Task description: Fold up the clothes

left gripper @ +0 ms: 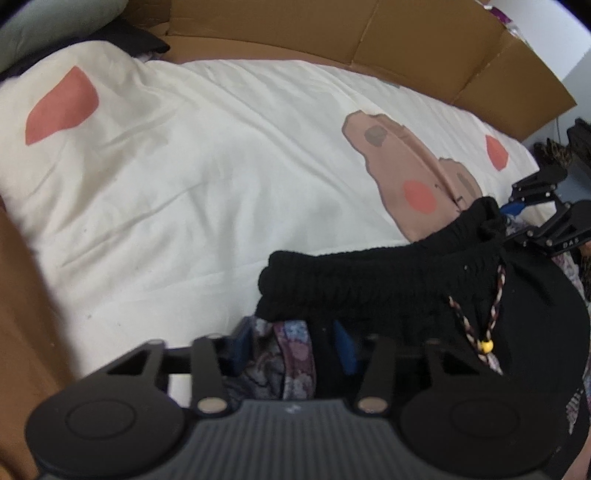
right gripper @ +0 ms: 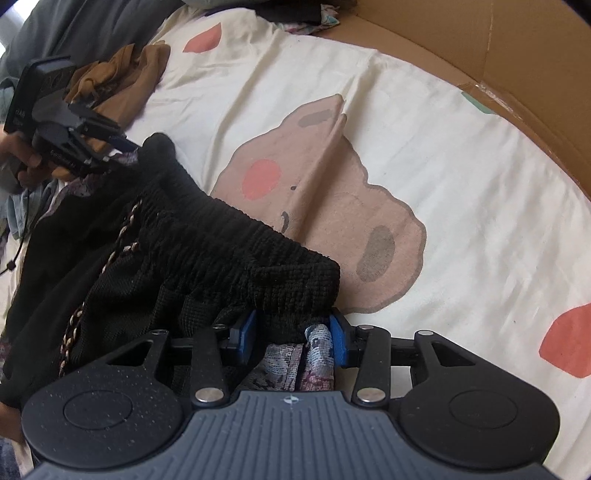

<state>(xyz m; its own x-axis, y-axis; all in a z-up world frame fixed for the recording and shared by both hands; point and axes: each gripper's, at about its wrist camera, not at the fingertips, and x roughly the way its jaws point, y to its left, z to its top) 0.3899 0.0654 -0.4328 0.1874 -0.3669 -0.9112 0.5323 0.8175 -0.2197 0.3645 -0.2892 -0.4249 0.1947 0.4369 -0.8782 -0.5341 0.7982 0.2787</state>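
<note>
Each claw pinches one end of a black garment's (left gripper: 369, 284) ribbed waistband. The left claw (left gripper: 291, 343) grips it at lower centre of its view, patterned fabric bunched between the blue pads (left gripper: 242, 339). The right claw (right gripper: 291, 336) likewise clamps waistband and patterned cloth. The garment lies on a cream bedsheet (left gripper: 184, 166); a brown garment (right gripper: 122, 81) sits upper left in the right view, with cardboard (left gripper: 406, 33) beyond.

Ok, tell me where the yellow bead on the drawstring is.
In the left wrist view the yellow bead hangs low on the right, on the braided drawstring against the black garment, just right of the left claw.
</note>
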